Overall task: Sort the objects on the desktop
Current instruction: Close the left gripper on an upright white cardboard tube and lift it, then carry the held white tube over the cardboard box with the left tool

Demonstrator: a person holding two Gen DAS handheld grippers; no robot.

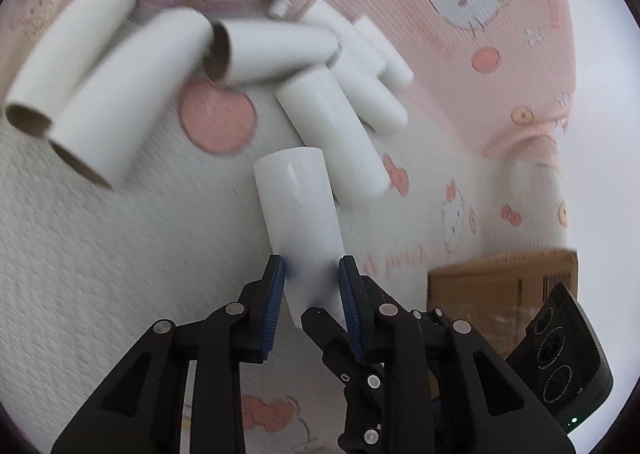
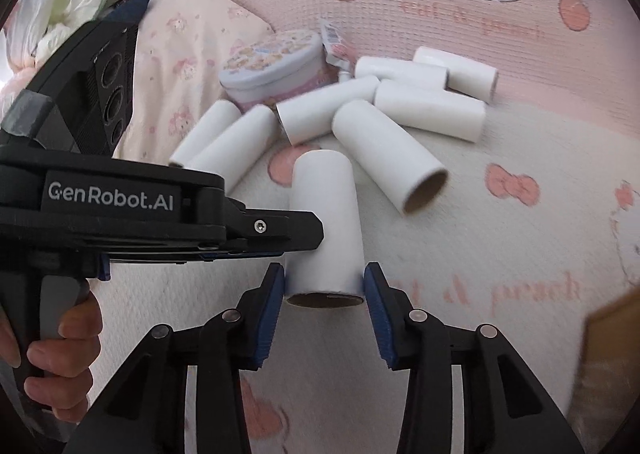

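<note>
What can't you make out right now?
Tin contents: both views, lid on.
Box: right view, cut by the edge.
Packet print: right view, too small.
Held tube lower end: left view, behind jaws.
Far tubes count: both views, overlapping, blurred.

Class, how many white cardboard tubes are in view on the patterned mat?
8. One white cardboard tube is between the fingers. One lies just right of it. Two lie left, near the pastel patterned tin. Four are piled behind. More may be hidden.

"GenRobot.AI" on the left gripper (image 2: 318, 232) body.
</note>
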